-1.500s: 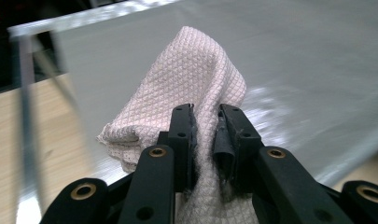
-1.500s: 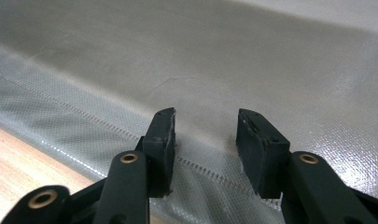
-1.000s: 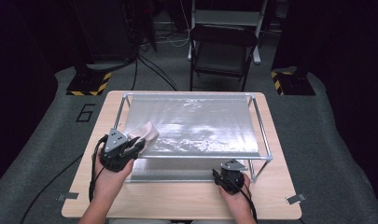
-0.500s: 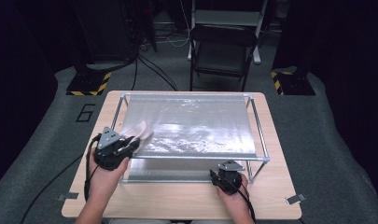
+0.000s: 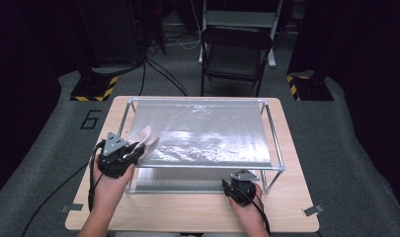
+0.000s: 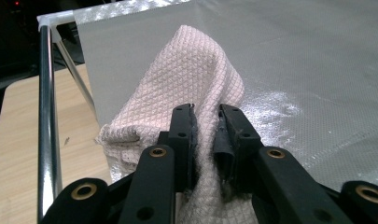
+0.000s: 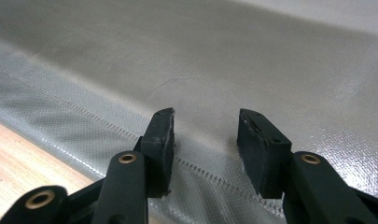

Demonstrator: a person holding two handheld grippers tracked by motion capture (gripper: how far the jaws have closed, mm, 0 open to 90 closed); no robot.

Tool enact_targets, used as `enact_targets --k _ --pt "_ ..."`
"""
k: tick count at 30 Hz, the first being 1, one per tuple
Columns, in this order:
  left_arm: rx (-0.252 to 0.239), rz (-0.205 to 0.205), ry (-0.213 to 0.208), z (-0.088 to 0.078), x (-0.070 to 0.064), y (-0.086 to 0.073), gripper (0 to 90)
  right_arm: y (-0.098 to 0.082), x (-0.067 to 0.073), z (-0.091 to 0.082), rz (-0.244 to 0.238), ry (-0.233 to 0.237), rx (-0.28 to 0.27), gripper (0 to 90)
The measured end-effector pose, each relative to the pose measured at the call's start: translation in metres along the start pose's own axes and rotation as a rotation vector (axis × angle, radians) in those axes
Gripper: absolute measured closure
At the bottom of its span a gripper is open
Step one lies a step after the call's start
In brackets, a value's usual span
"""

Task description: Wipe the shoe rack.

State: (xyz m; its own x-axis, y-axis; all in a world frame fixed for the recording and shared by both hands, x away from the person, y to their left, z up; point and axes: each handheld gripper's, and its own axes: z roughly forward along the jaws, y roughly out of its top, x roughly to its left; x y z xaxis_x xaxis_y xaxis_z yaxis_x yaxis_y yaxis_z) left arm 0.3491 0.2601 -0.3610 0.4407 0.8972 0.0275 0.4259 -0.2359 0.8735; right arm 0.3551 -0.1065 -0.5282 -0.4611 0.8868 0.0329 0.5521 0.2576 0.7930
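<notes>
From above, a metal frame (image 5: 271, 132) stands on the wooden surface (image 5: 187, 212), with a silvery sheet (image 5: 207, 133) stretched across its top like a shelf. The left tongs (image 5: 133, 150) sit at the near left corner of that sheet, clenched on a pale pink cloth (image 5: 145, 137) that lies bunched on the sheet just inside the frame's left rail. The right tongs (image 5: 239, 190) rest low by the near edge of the frame, apart from the cloth, with the person's hand behind them on the surface.

In the left gripper view, the left tongs (image 6: 206, 112) pinch a fold of the waffle-weave cloth (image 6: 191, 70) between their jaws; the fabric humps up ahead of them and a loose corner trails toward the frame's left rail (image 6: 45, 116). The silvery sheet (image 6: 308, 60) stretches away to the right, with a shiny patch just beside the cloth.

In the right gripper view, the right tongs (image 7: 205, 135) stand released, jaws apart with nothing between them, hovering over a lower layer of the silvery material (image 7: 224, 56), whose stitched hem runs beneath them; a strip of the wooden surface (image 7: 23, 154) shows at the lower left.

My reading is that this is a wiping job on the sheet, and an early stage of it: the cloth is gripped and set down at one corner, while the long stretch of sheet to the right remains to be covered. I cannot tell from here how much is already clean.
</notes>
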Motion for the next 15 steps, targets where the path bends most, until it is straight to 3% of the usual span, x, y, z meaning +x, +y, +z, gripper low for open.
enact_targets --k 1,2,9,11,13,15 --pt "0.0 0.018 0.008 0.002 -0.005 0.001 75.4 0.0 0.0 0.0 -0.001 -0.003 -0.001 55.9" --pt "0.003 0.039 -0.012 0.005 -0.012 0.003 75.3 0.0 0.0 -0.001 -0.004 -0.008 -0.005 55.9" --pt "-0.012 0.051 -0.152 0.021 -0.045 0.011 75.1 0.0 0.0 0.0 0.004 -0.003 -0.001 55.9" --pt "-0.018 0.058 -0.153 0.024 -0.049 0.012 75.1 0.0 0.0 0.0 0.004 -0.003 -0.001 55.9" --pt "0.001 0.074 -0.175 0.022 -0.044 0.013 75.3 0.0 0.001 0.0 0.005 -0.003 0.0 55.9" --pt "0.002 0.08 -0.158 0.019 -0.04 0.011 75.3 0.0 0.001 0.0 0.007 -0.002 0.0 55.9"
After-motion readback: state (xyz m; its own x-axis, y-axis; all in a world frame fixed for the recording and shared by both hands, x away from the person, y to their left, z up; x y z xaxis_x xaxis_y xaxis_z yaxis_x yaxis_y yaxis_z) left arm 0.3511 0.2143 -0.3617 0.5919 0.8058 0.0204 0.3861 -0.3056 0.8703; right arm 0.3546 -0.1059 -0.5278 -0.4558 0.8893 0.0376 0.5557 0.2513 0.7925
